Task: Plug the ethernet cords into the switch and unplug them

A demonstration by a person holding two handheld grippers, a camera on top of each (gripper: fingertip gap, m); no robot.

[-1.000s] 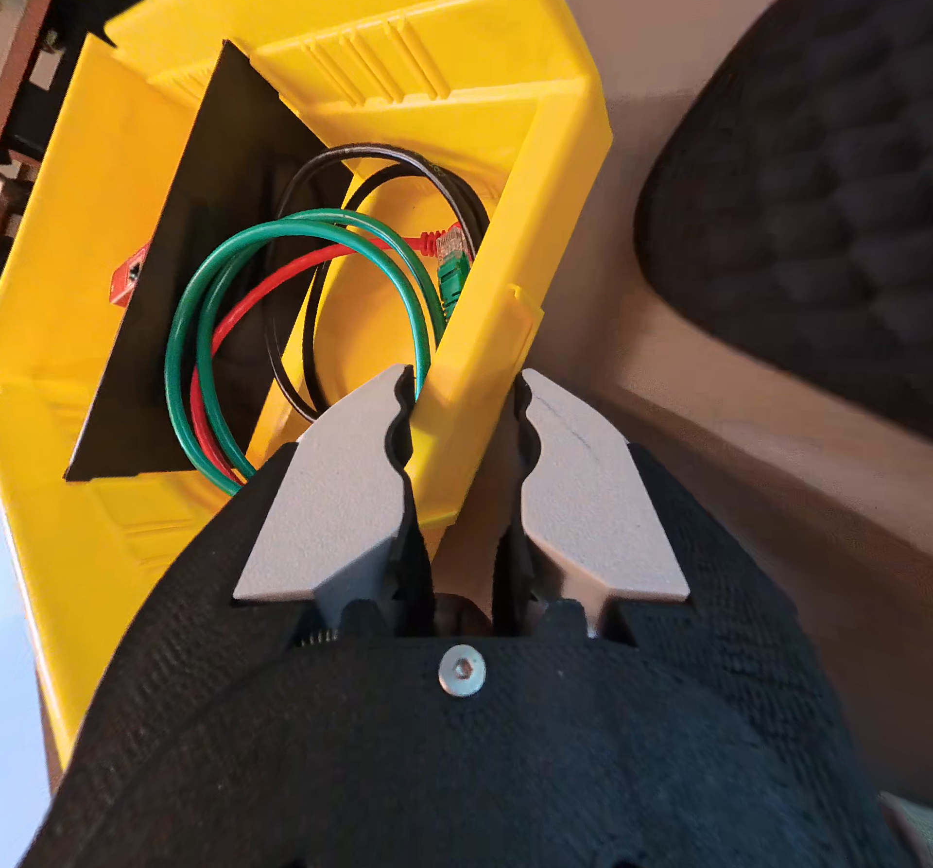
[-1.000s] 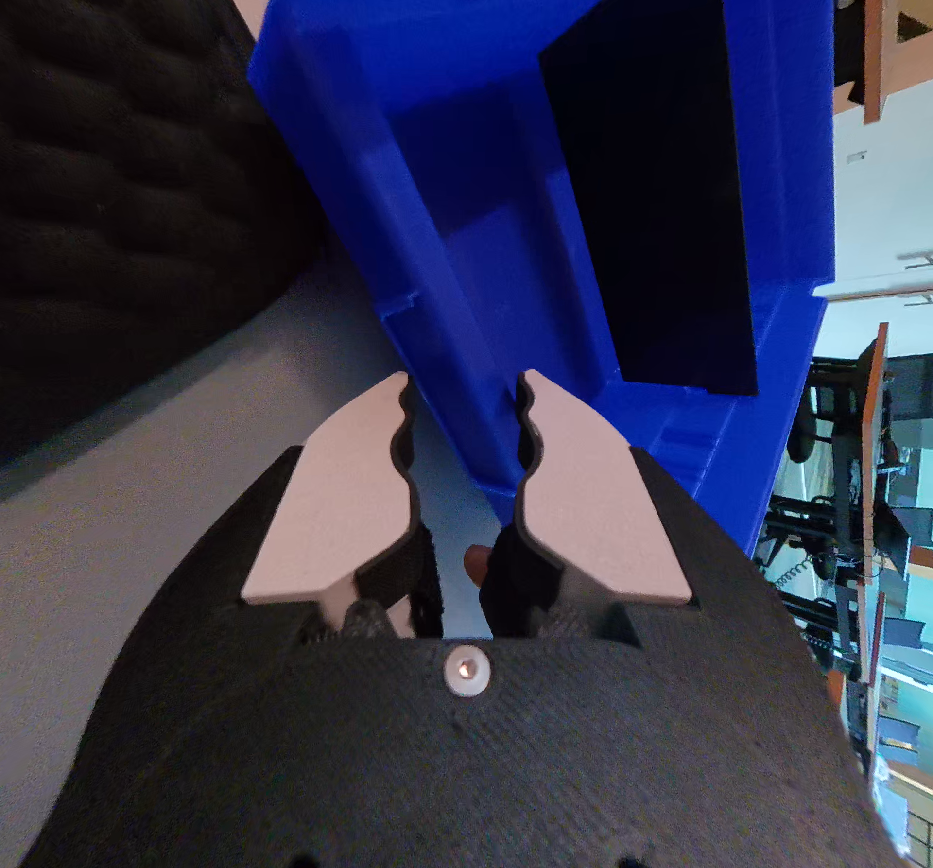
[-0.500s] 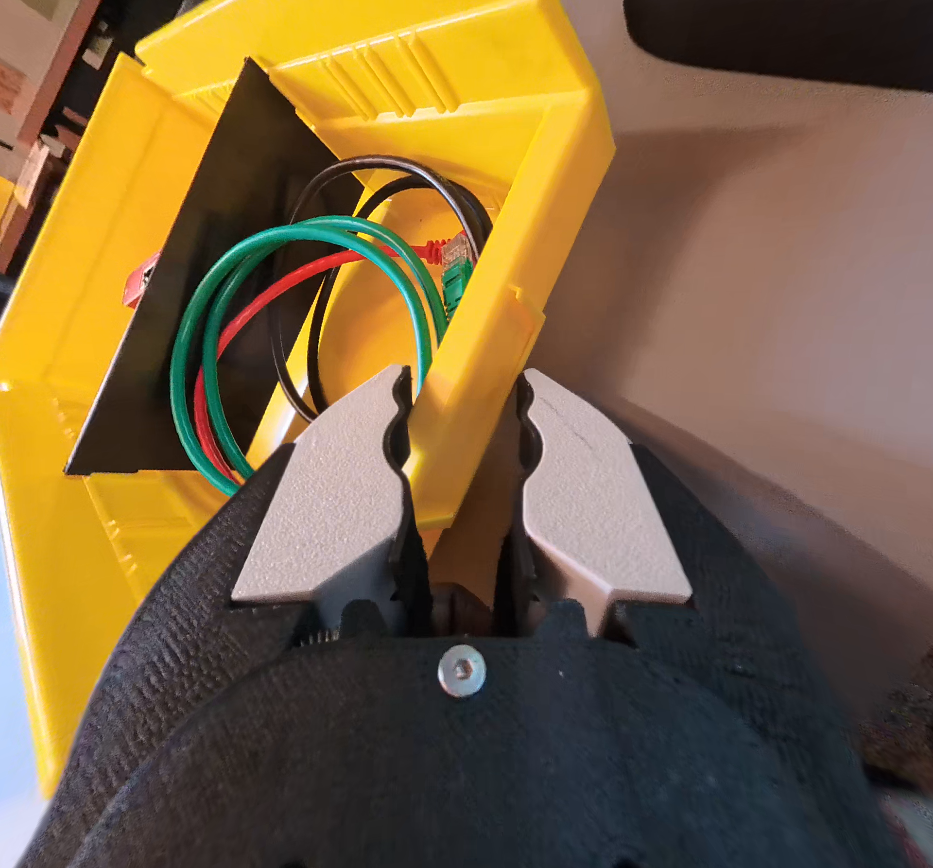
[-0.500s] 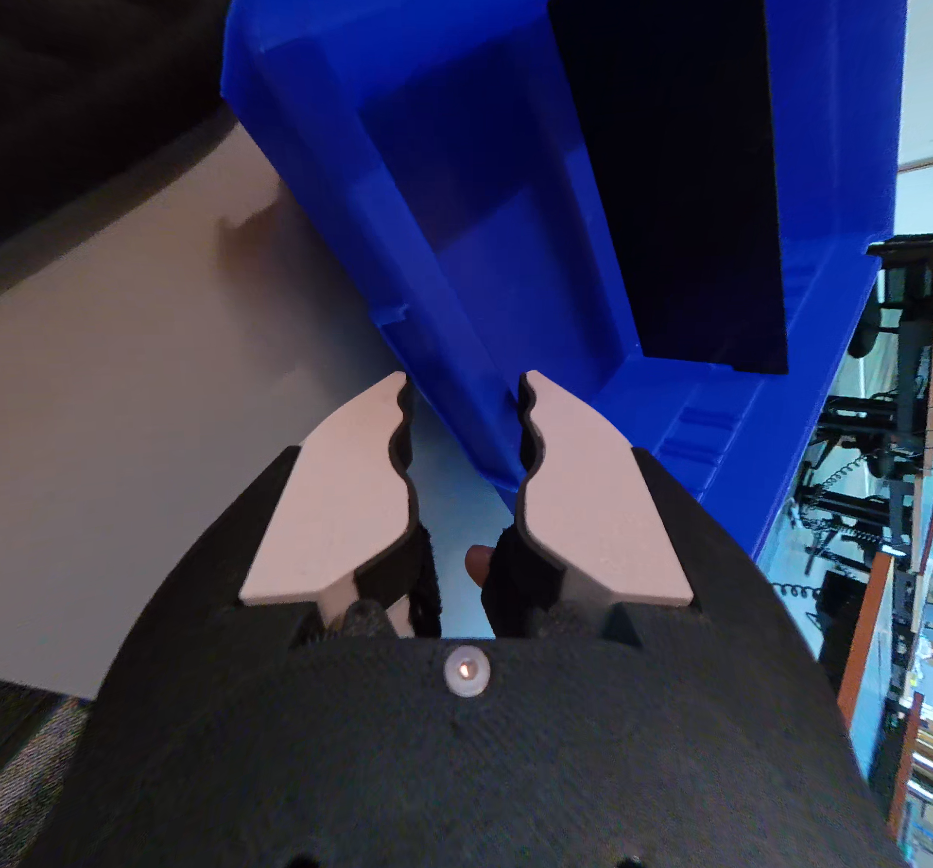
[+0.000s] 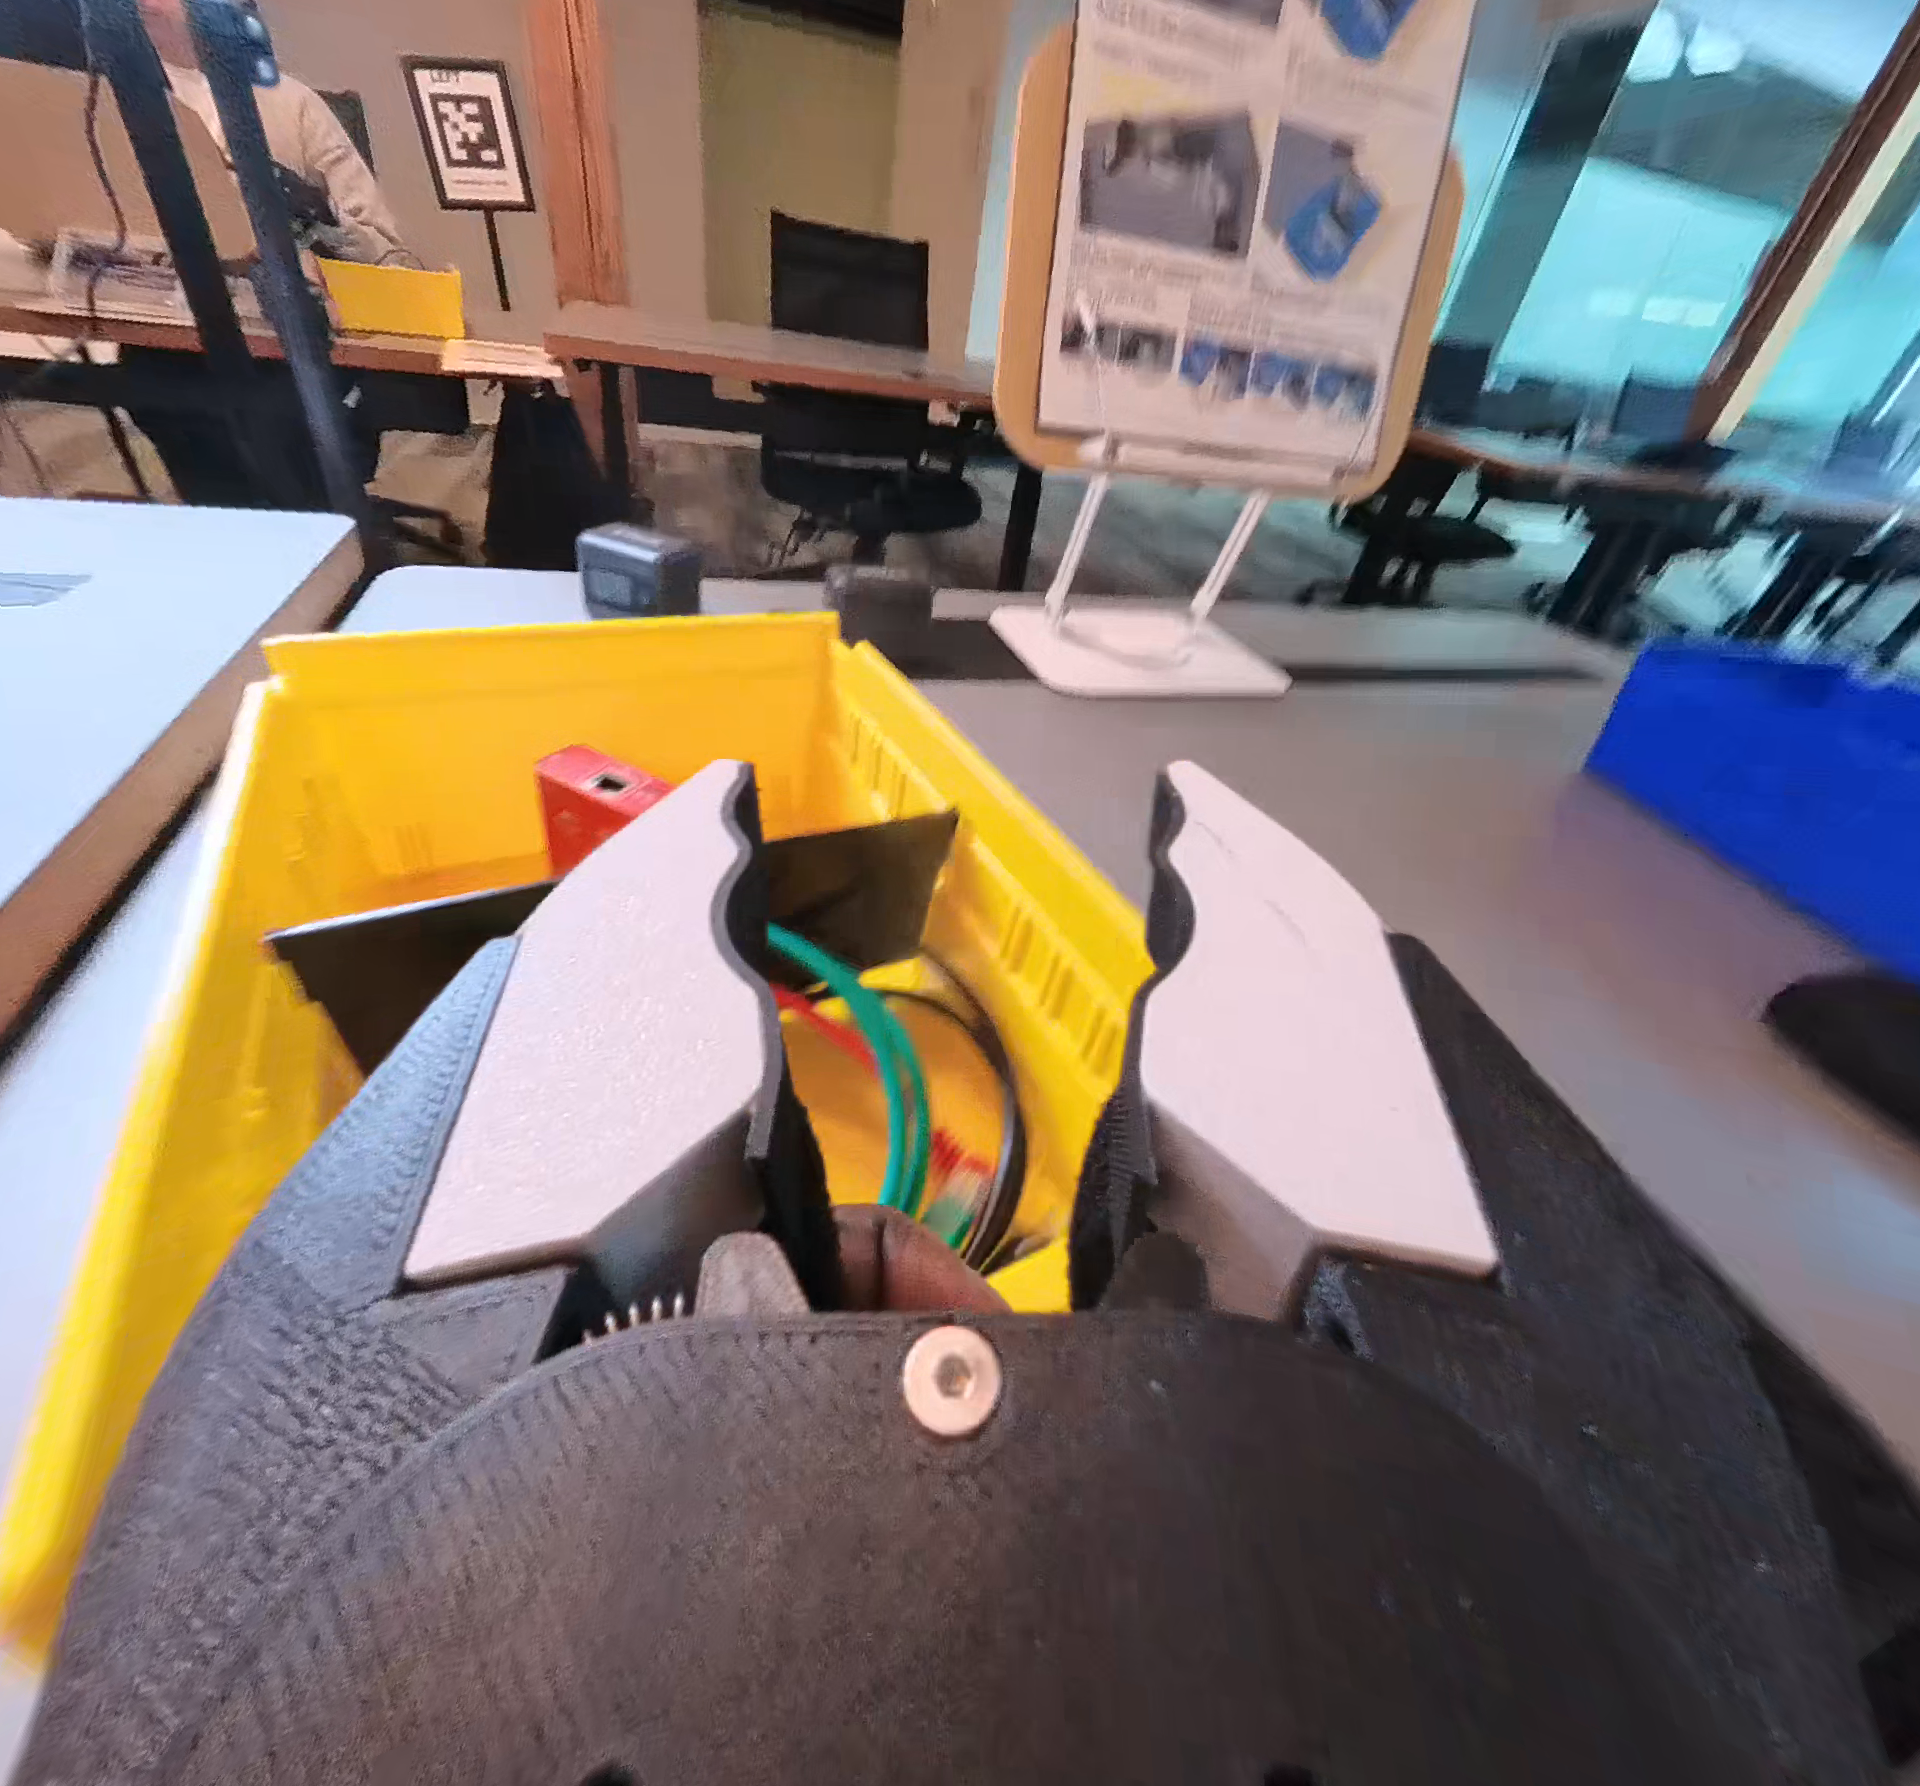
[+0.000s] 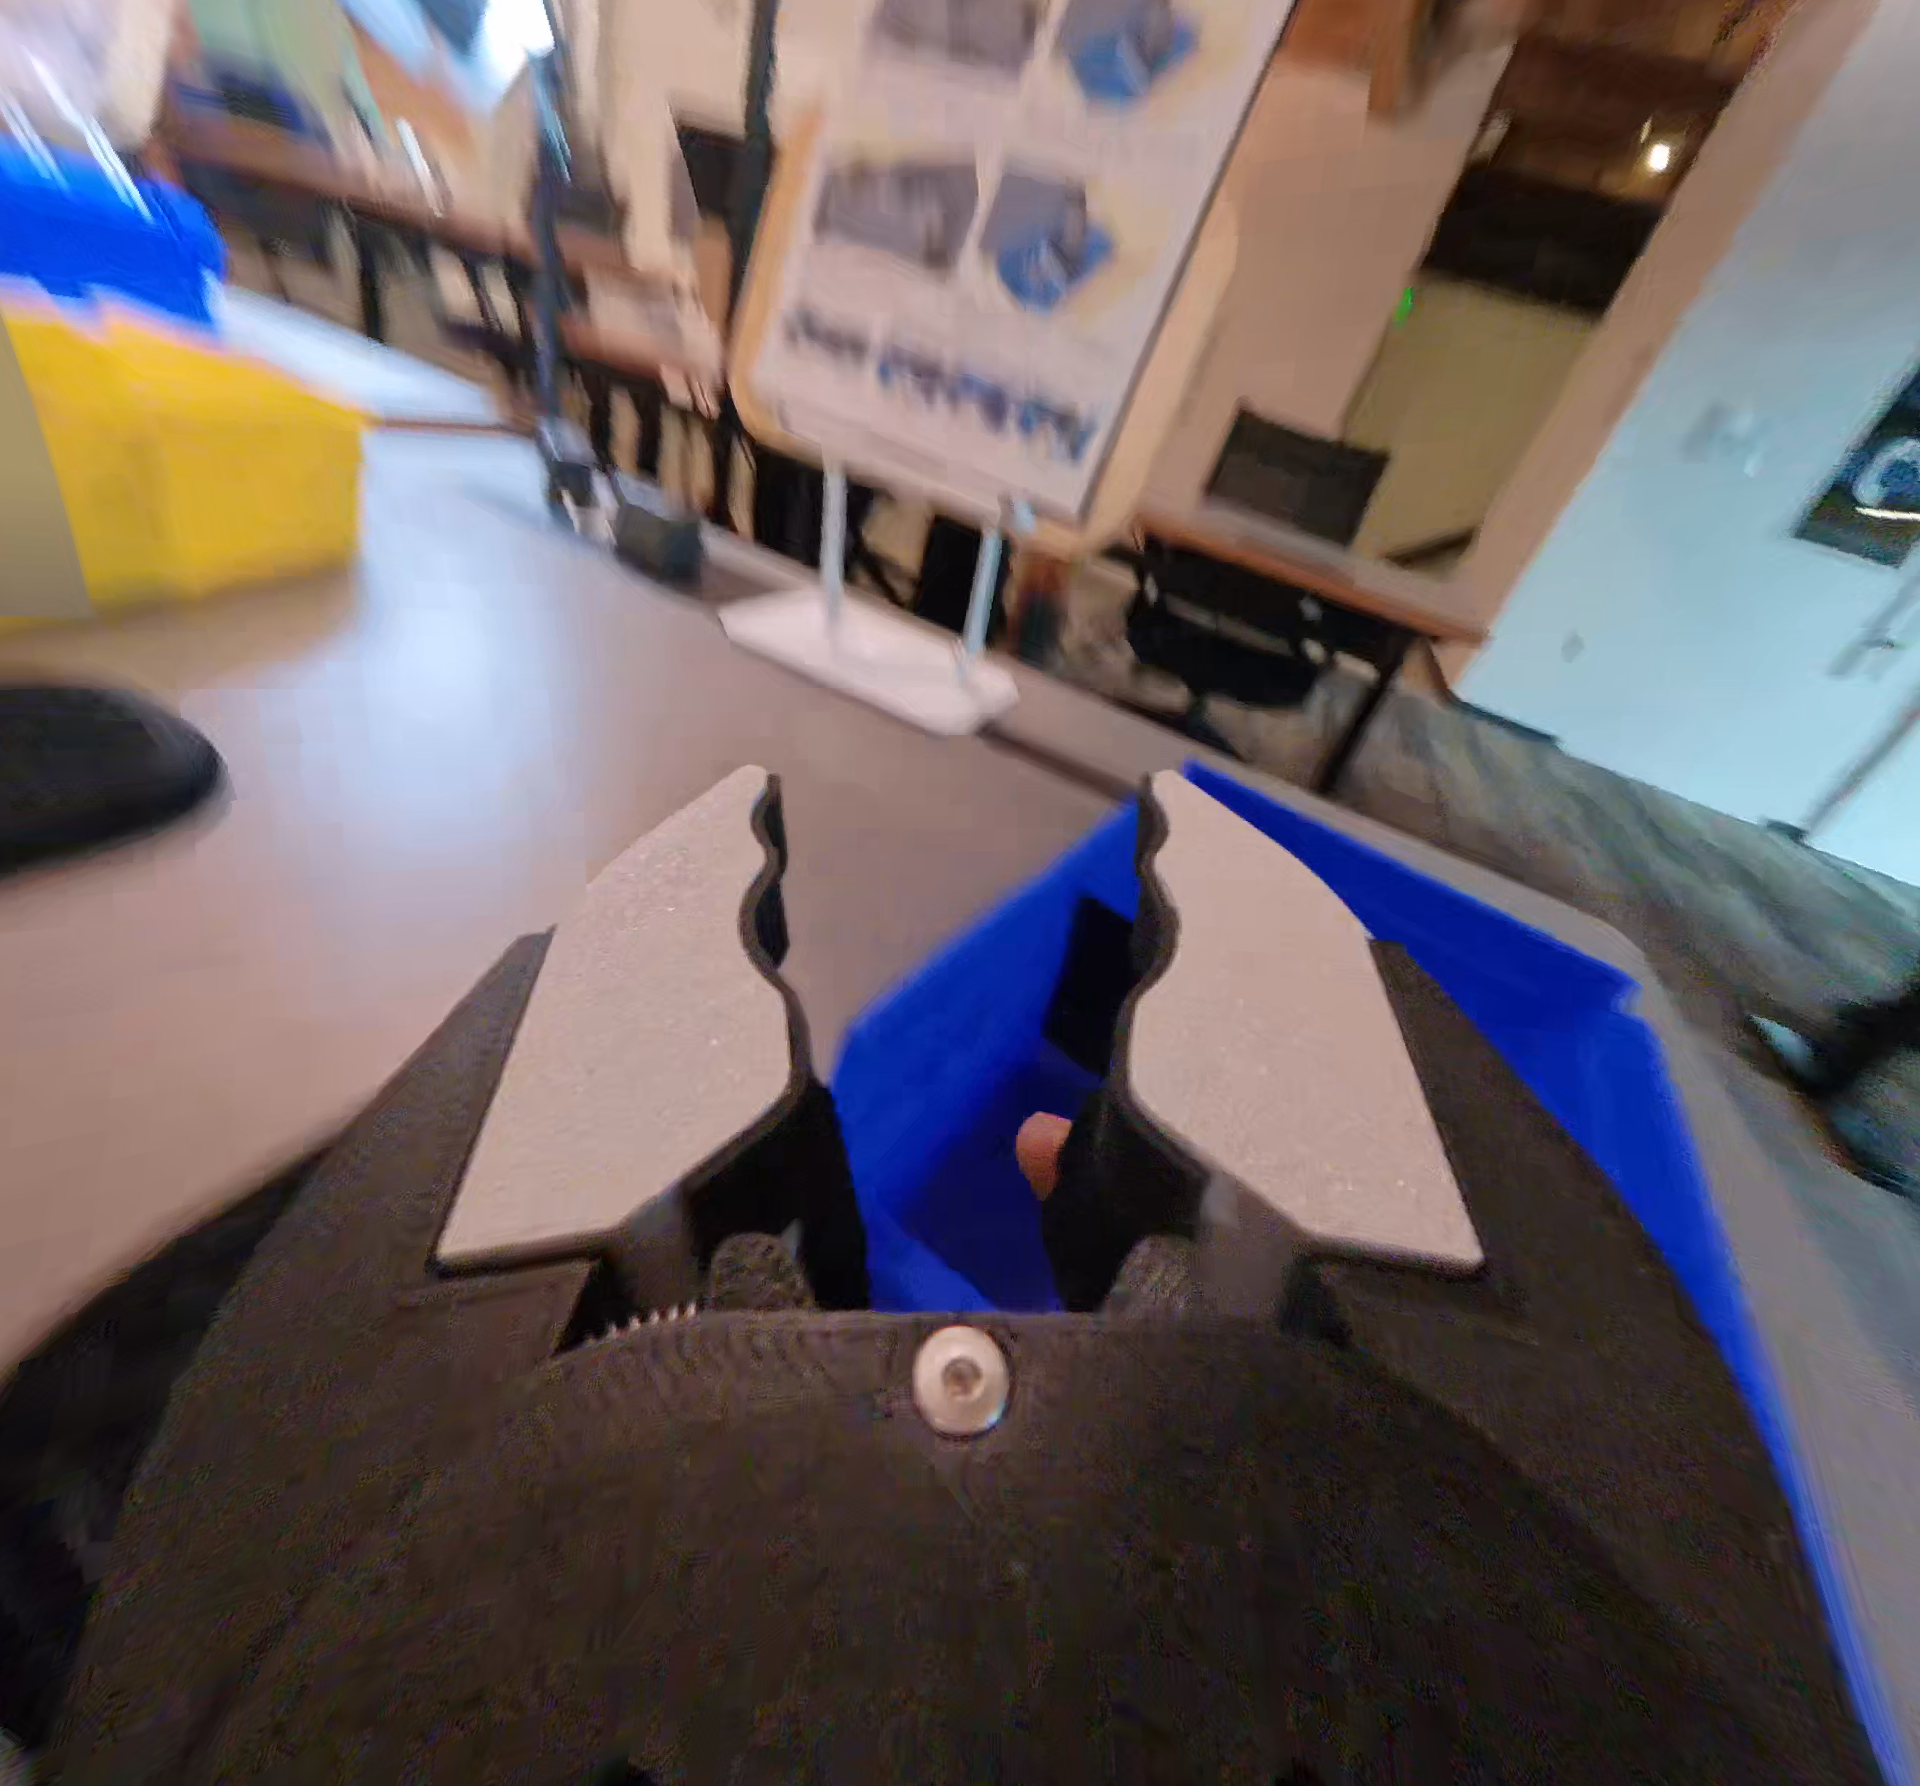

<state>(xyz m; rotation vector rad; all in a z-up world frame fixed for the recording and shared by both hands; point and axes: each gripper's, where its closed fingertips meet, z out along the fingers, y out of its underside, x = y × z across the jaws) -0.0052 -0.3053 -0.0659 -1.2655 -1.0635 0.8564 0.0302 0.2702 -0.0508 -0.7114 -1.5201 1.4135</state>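
A yellow bin [image 5: 540, 640] stands on the grey table and holds coiled green [image 5: 894, 1040], red [image 5: 831, 1024] and black [image 5: 1003, 1092] ethernet cords, a black divider panel [image 5: 862, 889] and a red box with a port [image 5: 597, 801]. My left gripper [image 5: 954, 780] is open; one finger is over the bin's inside, the other outside its right wall. A blue bin [image 6: 956, 1009] with a black panel [image 6: 1091, 988] sits under my right gripper [image 6: 958, 786], which is open, astride the bin's left wall. No cord is held.
A sign on a white stand [image 5: 1216, 230] is at the table's far edge, also in the right wrist view [image 6: 966, 230]. Two small dark boxes [image 5: 634, 573] sit behind the yellow bin. A black pad [image 5: 1849, 1040] lies between the bins. The blue bin [image 5: 1766, 801] is on the right.
Both grippers were shut on their bins' walls and have opened and let go. Both views have swung from looking down into the bins to looking level across the table.
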